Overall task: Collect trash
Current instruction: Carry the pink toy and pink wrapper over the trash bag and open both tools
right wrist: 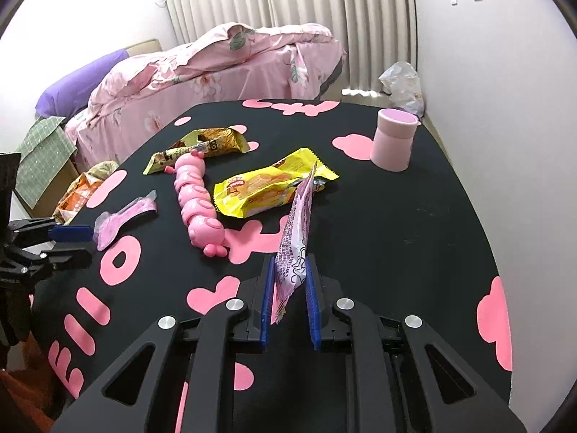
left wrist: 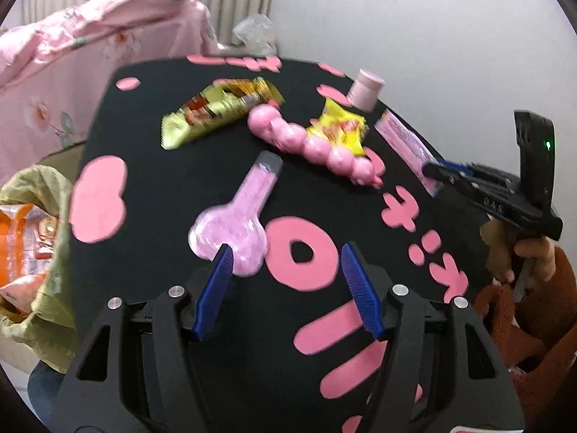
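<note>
My left gripper (left wrist: 285, 252) is open just above the near end of a pink spoon-shaped wrapper (left wrist: 238, 213), which also shows in the right wrist view (right wrist: 122, 216). My right gripper (right wrist: 290, 274) is shut on a pink patterned wrapper (right wrist: 297, 231), held upright above the black table; it also shows in the left wrist view (left wrist: 404, 140). A gold snack wrapper (left wrist: 216, 112) and a yellow snack wrapper (right wrist: 267, 187) lie on the table. A trash bag (left wrist: 32, 245) with an orange wrapper inside hangs at the table's left edge.
A pink caterpillar toy (right wrist: 198, 195) lies mid-table between the wrappers. A pink cylindrical container (right wrist: 395, 140) stands at the far right. The black table (right wrist: 396, 234) has pink markings. A bed with pink bedding (right wrist: 216, 68) stands beyond it.
</note>
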Motion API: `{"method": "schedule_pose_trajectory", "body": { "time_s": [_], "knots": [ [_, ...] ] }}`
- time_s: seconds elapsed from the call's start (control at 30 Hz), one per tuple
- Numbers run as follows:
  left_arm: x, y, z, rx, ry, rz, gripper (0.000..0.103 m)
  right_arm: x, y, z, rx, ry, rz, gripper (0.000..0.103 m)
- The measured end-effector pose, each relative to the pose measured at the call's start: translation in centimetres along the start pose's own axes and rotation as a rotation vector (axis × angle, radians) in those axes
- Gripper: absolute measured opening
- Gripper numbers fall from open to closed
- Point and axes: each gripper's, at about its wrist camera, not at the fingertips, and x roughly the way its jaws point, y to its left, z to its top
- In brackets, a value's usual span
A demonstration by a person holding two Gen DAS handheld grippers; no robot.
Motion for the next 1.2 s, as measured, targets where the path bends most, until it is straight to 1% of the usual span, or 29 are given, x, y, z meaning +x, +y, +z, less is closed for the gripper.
{"method": "schedule_pose_trajectory", "body": {
  "time_s": [0.07,0.1,0.17,0.23,0.33,0.37,0.43,0.5,0.53,0.57,0.67,0.73,0.83,1.0,1.13,1.2],
  "knots": [
    [-0.4,0.6,0.4,-0.003,-0.051,0.048,0.060,0.0,-0.1,0.0,0.001,-0.001,0.000,0.016],
    [-0.3,0.9,0.6,-0.005,-0.062,0.061,0.060,0.0,-0.1,0.0,0.001,0.000,0.002,0.016],
    [0.4,1.2,0.9,0.008,-0.041,0.078,0.064,0.0,0.0,0.0,-0.003,0.002,0.006,0.016],
    [1.3,1.1,0.9,0.051,0.002,0.108,0.064,0.0,0.2,-0.1,-0.008,0.002,0.007,0.016],
    [1.8,1.1,0.8,0.061,0.025,0.117,0.064,-0.2,0.5,-0.1,-0.026,-0.004,0.000,0.016],
    [1.8,1.2,0.8,0.053,0.028,0.121,0.062,-0.2,0.6,-0.1,-0.031,-0.007,-0.004,0.016],
    [2.2,1.8,0.6,0.021,0.058,0.127,0.059,-0.5,0.8,0.1,-0.036,-0.013,-0.004,0.016],
    [2.2,2.1,0.6,0.002,0.065,0.128,0.055,-0.8,1.1,0.3,-0.042,-0.022,-0.003,0.016],
    [2.0,2.1,0.5,-0.002,0.061,0.135,0.048,-1.1,1.3,0.5,-0.049,-0.028,-0.004,0.016],
    [1.9,2.3,0.4,-0.016,0.054,0.146,0.044,-1.3,1.7,0.7,-0.058,-0.035,-0.006,0.016],
    [0.7,2.8,0.0,-0.077,0.015,0.093,0.044,-2.1,2.6,1.3,-0.083,-0.053,-0.009,0.016],
    [-0.5,2.8,-0.2,-0.088,-0.022,0.093,0.044,-2.7,3.4,2.0,-0.103,-0.068,-0.002,0.016],
    [-2.8,3.0,-0.4,-0.105,-0.089,0.104,0.044,-3.5,4.9,3.5,-0.118,-0.097,0.032,0.016],
    [-8.2,4.3,-0.6,-0.127,-0.220,0.184,0.044,-4.7,8.4,6.6,-0.144,-0.152,0.099,0.016],
    [-11.5,6.6,-1.0,-0.179,-0.288,0.243,0.044,-5.3,12.2,8.3,-0.205,-0.186,0.140,0.016],
    [-13.1,8.2,-1.5,-0.224,-0.323,0.277,0.044,-5.5,13.9,8.8,-0.237,-0.195,0.156,0.016]
  ]
}}
